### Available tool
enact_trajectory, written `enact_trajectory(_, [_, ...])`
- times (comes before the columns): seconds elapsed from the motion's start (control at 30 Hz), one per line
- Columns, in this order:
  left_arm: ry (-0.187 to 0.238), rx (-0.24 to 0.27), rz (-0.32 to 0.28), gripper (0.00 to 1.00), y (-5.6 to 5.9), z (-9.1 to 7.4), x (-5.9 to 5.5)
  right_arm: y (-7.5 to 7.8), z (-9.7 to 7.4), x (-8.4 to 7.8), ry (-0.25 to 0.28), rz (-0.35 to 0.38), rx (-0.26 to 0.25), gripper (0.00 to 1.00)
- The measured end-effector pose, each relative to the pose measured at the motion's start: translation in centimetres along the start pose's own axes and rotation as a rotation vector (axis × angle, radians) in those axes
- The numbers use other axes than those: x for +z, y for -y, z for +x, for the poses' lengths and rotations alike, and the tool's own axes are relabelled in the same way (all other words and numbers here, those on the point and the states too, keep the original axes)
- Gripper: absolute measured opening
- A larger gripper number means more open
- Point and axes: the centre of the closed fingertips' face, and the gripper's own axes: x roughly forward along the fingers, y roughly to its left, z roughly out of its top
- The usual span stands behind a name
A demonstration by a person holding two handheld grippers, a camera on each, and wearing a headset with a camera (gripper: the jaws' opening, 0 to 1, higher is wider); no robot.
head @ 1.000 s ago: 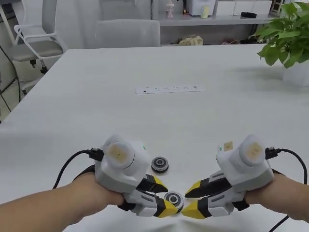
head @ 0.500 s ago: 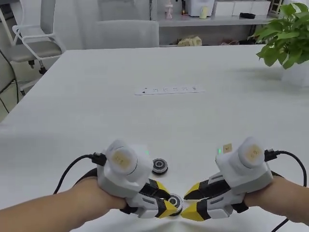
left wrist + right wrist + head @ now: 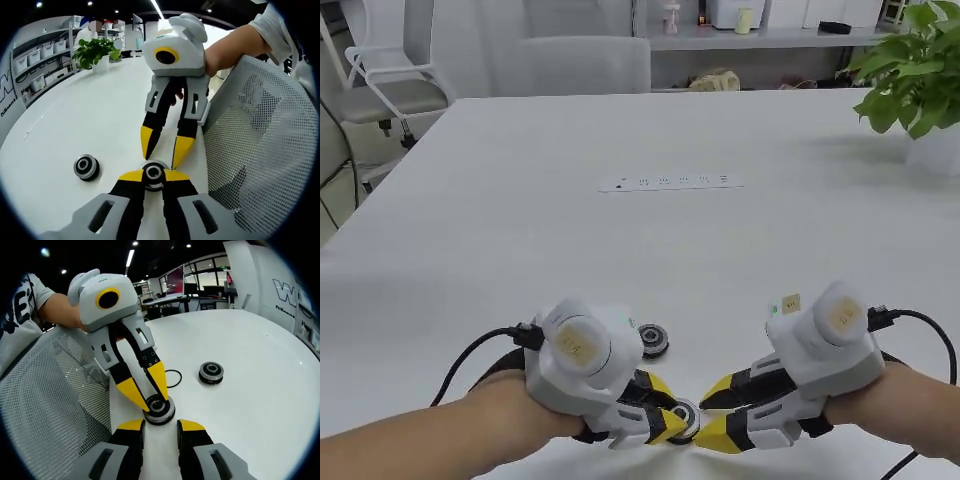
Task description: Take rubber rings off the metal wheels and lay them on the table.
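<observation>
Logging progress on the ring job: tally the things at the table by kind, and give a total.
Wheels: 2 (held wheel in the left gripper, loose wheel)
Ring lying off a wheel: 1
Power strip: 1
Plant: 1
Total: 5

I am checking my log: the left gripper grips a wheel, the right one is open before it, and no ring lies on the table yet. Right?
Wrong on the ring: one ring lies on the table behind the left gripper, as the right gripper view shows. The left gripper does grip a wheel, and the right gripper is open before it.
</observation>
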Motion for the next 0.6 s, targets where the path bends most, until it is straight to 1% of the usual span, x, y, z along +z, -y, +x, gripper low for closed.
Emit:
enact_trajectory(0.37, [0.014,0.007,-0.01,0.08,0.09,0.09,0.1,-0.27,0.34,0.19,-0.001,-0.026,0.004,0.22])
enact_trajectory(0.6, [0.019,0.011,-0.014,0.07,0.14,0.09,0.12,-0.31,0.5,0.11,-0.007,-0.064,-0.002,0.21])
